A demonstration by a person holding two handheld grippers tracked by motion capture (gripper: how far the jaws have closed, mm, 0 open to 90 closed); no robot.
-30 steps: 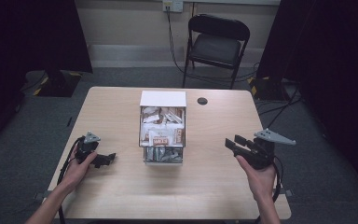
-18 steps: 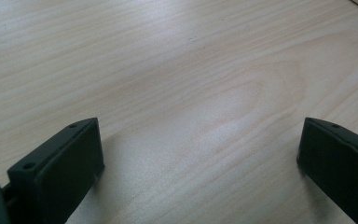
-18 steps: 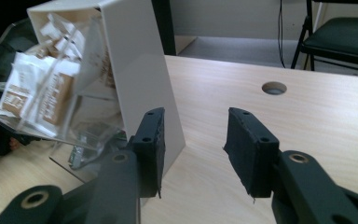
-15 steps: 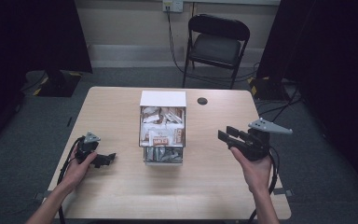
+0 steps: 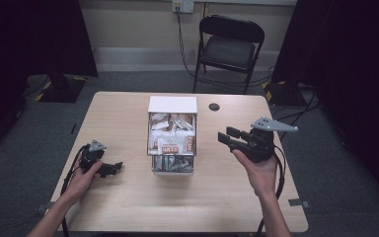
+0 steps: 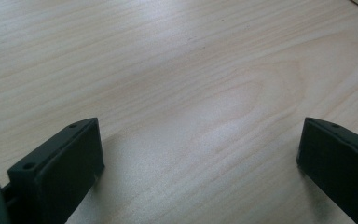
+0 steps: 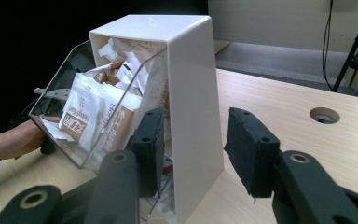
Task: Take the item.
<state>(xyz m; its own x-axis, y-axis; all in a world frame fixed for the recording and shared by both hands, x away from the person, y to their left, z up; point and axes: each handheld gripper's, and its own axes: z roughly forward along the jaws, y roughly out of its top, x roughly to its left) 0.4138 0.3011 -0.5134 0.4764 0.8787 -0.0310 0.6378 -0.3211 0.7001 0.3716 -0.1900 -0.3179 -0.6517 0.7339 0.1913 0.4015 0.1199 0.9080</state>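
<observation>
- A white dispenser box with a clear sloping front stands at the middle of the pale wooden worktop, packed with small packets.
- The right gripper is held in the air just to the right of the box, pointing at its side; its fingers are spread apart and hold nothing.
- In the right gripper view the box's white side wall sits in line with the gap between the fingers, near but not yet between them, with no contact.
- The left gripper rests low on the worktop, well to the left of the box and pointing toward it.
- Its fingers are wide open, with bare wood between them.
- A round hole lies in the worktop behind the box to the right.
- A black folding chair stands beyond the far edge.
</observation>
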